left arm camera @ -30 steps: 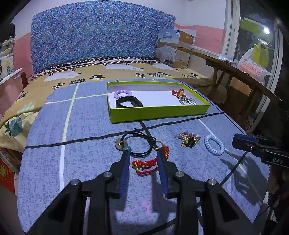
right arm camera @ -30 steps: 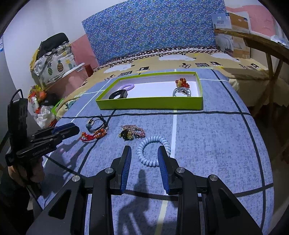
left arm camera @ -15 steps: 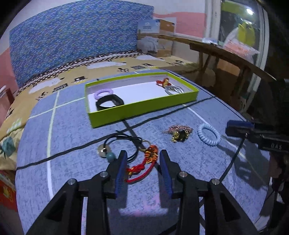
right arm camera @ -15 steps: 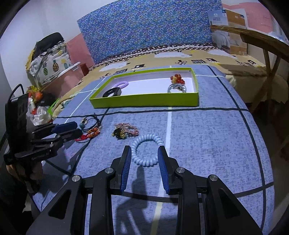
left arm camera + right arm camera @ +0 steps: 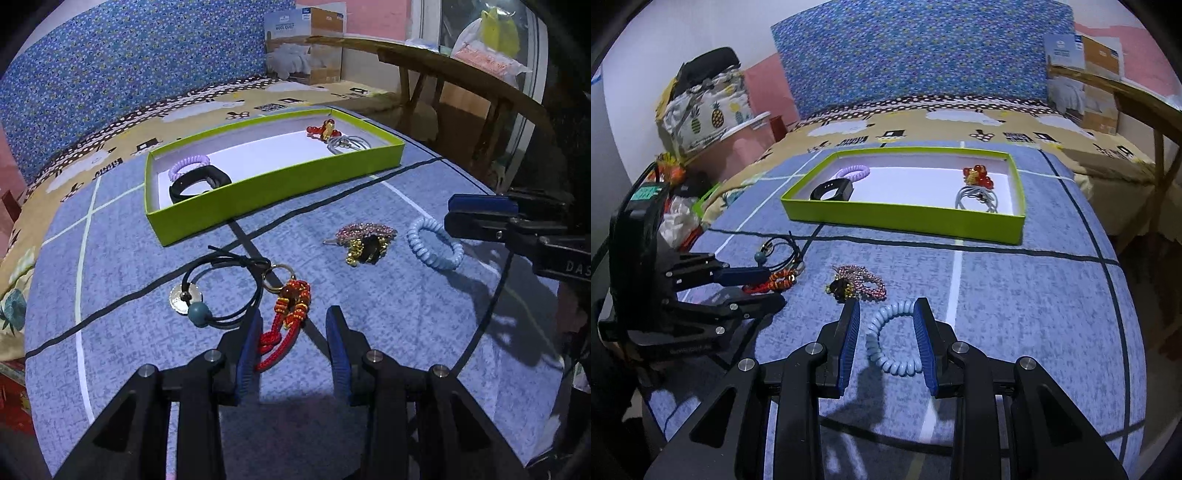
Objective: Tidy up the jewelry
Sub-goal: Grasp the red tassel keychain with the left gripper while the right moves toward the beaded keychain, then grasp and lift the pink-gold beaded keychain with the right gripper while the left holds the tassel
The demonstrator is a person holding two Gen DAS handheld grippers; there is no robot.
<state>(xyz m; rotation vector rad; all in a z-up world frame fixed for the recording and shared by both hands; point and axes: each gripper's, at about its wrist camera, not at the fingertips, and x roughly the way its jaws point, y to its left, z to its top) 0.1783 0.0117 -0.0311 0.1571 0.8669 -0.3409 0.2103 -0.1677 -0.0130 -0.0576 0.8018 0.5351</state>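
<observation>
Since a second ago: left gripper (image 5: 293, 345) has swung round over the red knotted charm (image 5: 286, 321) and its jaws have just been opening; the cord lies between them, unpressed.
Left gripper: wide apart, holding nothing; the charm's tail sits against the inner face of the left-hand pad, clear of the other.
Right gripper (image 5: 886, 338): parted, nothing clamped; the blue coil band (image 5: 892, 341) lies flat between the pads.
Beside the charm: black cord loop (image 5: 225, 288) with a teal bead, joined at a gold ring.
Between the two: beaded clip (image 5: 365, 242), loose on the blue cloth (image 5: 388, 314).
Green tray (image 5: 266, 192): further off, already holding four pieces.
Doing it well: centre the red cord before closing, and likely expect the black loop to trail along.
</observation>
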